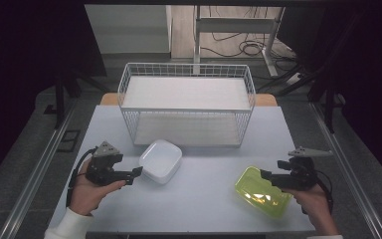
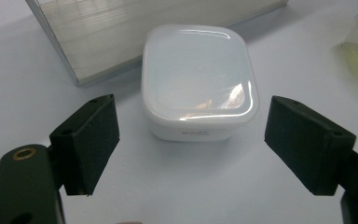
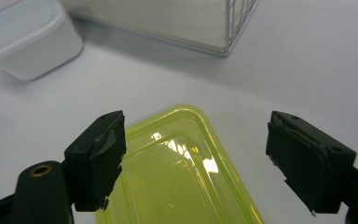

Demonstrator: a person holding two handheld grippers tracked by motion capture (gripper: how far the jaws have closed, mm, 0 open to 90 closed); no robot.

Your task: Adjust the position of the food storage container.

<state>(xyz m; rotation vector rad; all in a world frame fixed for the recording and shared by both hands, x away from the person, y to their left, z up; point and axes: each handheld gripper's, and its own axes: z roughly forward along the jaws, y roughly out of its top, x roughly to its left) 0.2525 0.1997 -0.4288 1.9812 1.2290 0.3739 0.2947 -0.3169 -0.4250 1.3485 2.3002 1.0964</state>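
Note:
A white lidded container (image 1: 160, 160) sits on the pale table (image 1: 204, 199) just in front of the wire rack. My left gripper (image 1: 137, 172) is held at its left edge, jaws open and pointing at it. In the left gripper view the white container (image 2: 198, 81) lies just beyond the open gripper (image 2: 191, 149), untouched. A yellow-green transparent container (image 1: 260, 190) lies at the right front. My right gripper (image 1: 264, 176) hovers over its right side, open. In the right gripper view the yellow-green container (image 3: 177, 172) lies below the open gripper (image 3: 196, 161).
A white two-shelf wire rack (image 1: 186, 102) stands at the back middle of the table, both shelves bare. Its corner (image 3: 228, 28) appears in the right gripper view, with the white container (image 3: 25, 37) at upper left. Dark floor and metal rails flank the table.

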